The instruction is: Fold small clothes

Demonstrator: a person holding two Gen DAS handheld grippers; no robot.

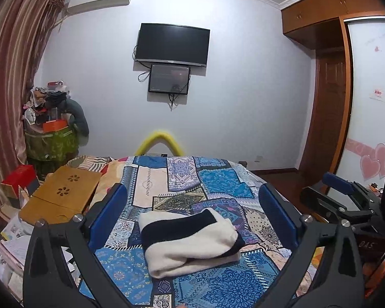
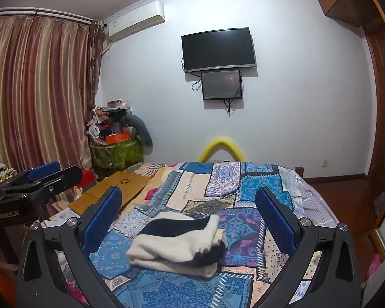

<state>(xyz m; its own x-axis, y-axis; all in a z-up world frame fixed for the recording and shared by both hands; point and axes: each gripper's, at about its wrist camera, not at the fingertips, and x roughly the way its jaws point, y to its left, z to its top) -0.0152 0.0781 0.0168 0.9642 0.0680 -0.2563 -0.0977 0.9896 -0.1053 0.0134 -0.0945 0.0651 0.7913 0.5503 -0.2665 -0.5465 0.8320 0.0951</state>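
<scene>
- The left gripper (image 1: pixel 192 215) has its 2 blue-padded fingers (image 1: pixel 107 213) spread wide apart; they hold nothing and touch nothing, hovering above the patchwork bedspread (image 1: pixel 218 184).
- In the left wrist view the folded garment (image 1: pixel 190 241), cream with broad black stripes, lies on the bedspread between the 2 fingers and a little nearer the camera than their tips, clear of both pads.
- The garment sits toward the near edge of the bed, well short of the far edge where a yellow padded hoop (image 1: pixel 160 142) rises.
- The right gripper (image 2: pixel 188 218) also has its 2 fingers (image 2: pixel 276 220) wide apart, empty and clear of the cloth.
- In the right wrist view the same garment (image 2: pixel 177 243) lies between the fingers, closer to the left pad than to the right, its folded layers stacked with the open end facing right.
- Each gripper shows in the other's view, just beside it: the right one (image 1: pixel 341 192) at that frame's right edge, the left one (image 2: pixel 38 179) at this frame's left edge.
- A wooden lap desk (image 1: pixel 61 195) rests along the left edge of the bed.
</scene>
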